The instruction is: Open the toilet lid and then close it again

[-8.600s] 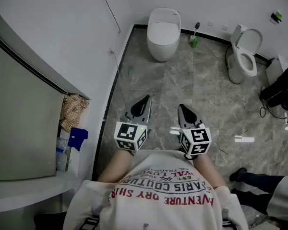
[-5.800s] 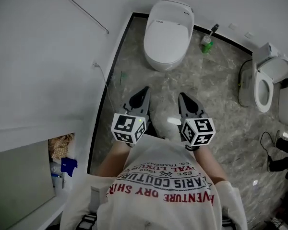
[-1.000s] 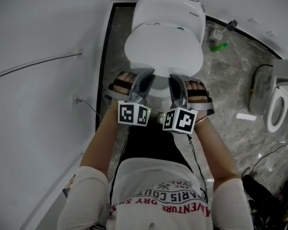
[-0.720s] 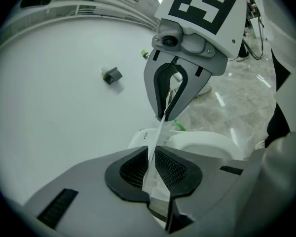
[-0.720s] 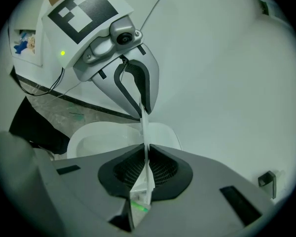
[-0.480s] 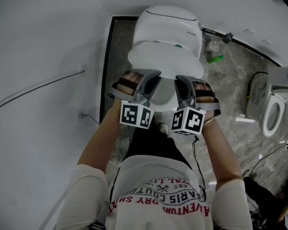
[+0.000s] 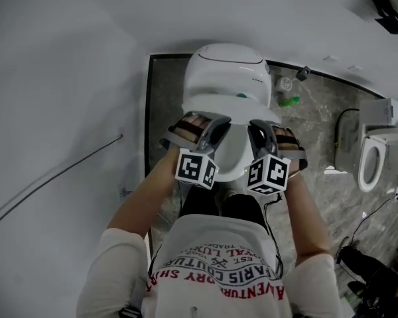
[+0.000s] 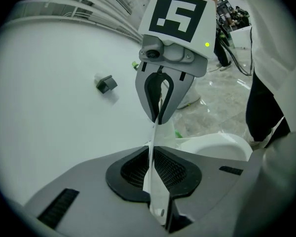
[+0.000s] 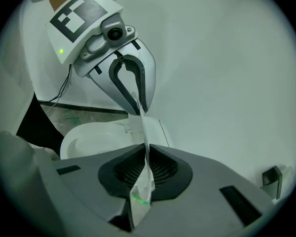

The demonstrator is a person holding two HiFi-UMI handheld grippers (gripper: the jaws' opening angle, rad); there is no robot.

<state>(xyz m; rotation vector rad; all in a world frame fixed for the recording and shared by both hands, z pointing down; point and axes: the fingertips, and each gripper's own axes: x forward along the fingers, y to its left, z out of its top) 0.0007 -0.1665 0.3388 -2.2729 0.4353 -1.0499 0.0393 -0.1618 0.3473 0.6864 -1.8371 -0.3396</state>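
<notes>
The white toilet [image 7: 227, 68] stands against the wall straight ahead. Its lid [image 7: 231, 106] is lifted partway off the seat [image 7: 237, 154], hinged at the back. My left gripper [image 7: 215, 123] is closing on the lid's front edge [image 8: 152, 177], a thin white sheet pinched between the pads. My right gripper [image 7: 260, 128] is shut on the same edge [image 9: 144, 137] a little to the right. Each gripper view shows the other gripper opposite: the right one [image 8: 159, 105] and the left one [image 9: 136, 102]. The open bowl [image 9: 91, 137] shows under the lid.
A plain white wall [image 7: 60, 98] runs close along the left. A green bottle [image 7: 288, 101] and a brush [image 7: 303, 73] sit on the marble floor right of the toilet. A second toilet [image 7: 375, 158], its lid up, stands at the far right.
Both grippers have risen and moved toward the tank with the lid's edge in them. The lid has tilted further up, and more of the seat and bowl shows.
</notes>
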